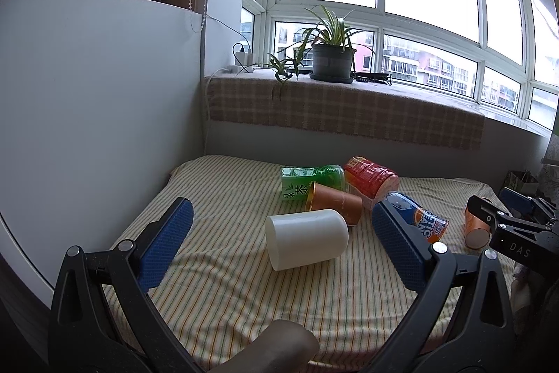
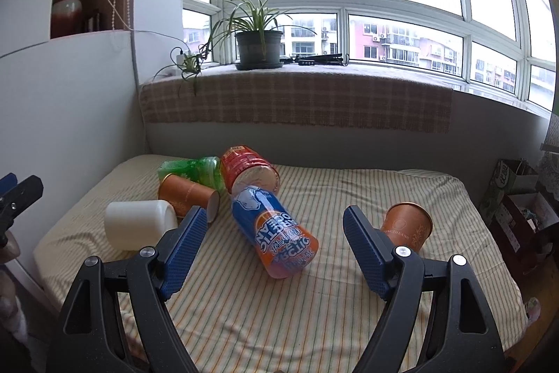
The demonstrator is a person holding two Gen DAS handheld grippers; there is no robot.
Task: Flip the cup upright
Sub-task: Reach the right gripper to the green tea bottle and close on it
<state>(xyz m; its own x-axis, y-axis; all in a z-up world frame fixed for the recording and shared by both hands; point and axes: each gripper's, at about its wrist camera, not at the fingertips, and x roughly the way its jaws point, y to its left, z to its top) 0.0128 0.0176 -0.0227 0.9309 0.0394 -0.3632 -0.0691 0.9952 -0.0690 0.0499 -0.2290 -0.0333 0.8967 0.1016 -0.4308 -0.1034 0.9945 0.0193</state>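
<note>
The white cup [image 1: 306, 238] lies on its side on the striped cloth [image 1: 223, 285], just in front of the copper cup [image 1: 333, 203]; nothing is flipped yet. My left gripper [image 1: 279, 247] hangs spread before it, empty; my right gripper [image 2: 270, 250] gapes too.

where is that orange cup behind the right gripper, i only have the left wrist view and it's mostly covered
Observer: The orange cup sits by itself on the striped bedsheet. In the right wrist view it is just right of the right-hand finger.
Operator: are the right jaws open
Observer: Yes. The right gripper has its jaws wide apart and holds nothing.
Operator: anything between them
Observer: The blue and orange soda bottle lies on its side in line with the gap. Its pale end points toward the camera, and neither finger touches it.
</note>
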